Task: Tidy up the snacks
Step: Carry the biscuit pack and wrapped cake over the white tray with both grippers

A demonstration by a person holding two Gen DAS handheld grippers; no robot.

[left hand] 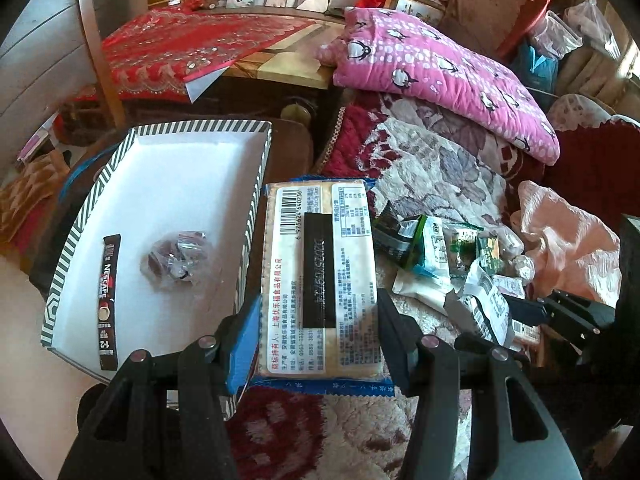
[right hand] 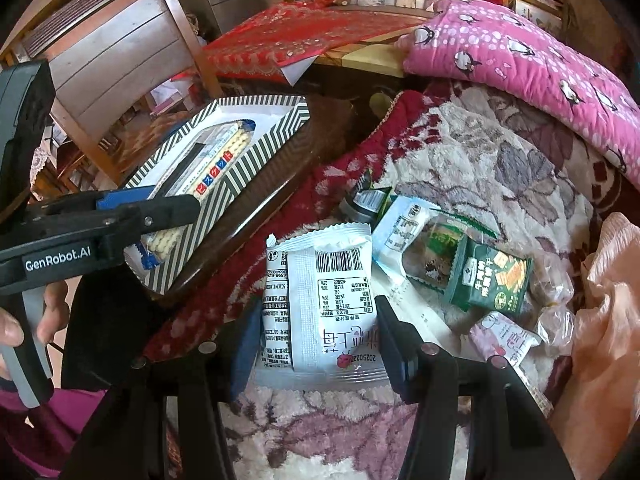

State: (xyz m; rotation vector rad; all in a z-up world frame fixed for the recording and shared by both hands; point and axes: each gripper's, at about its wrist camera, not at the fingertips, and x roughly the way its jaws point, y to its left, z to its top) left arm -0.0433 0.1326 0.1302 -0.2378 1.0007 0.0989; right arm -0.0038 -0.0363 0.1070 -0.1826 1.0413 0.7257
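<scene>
Two pkts (left hand: 320, 280) (right hand: 320, 300) btwn claw pads.

You're holding a glossy plastic-wrapped biscuit pack (left hand: 320, 280); at its nine o'clock sits a smooth, matt white cardboard box (left hand: 188, 168). The white snack pouch (right hand: 320, 304) looks slick foil-plastic, lying on a rough, plush woven blanket (right hand: 480, 168). At one o'clock, the quilted cloth pillow (right hand: 520, 60) looks soft.

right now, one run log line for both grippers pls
left gripper: shut on biscuit pack, beside striped box | right gripper: shut on white snack packet | pile on blanket
</scene>
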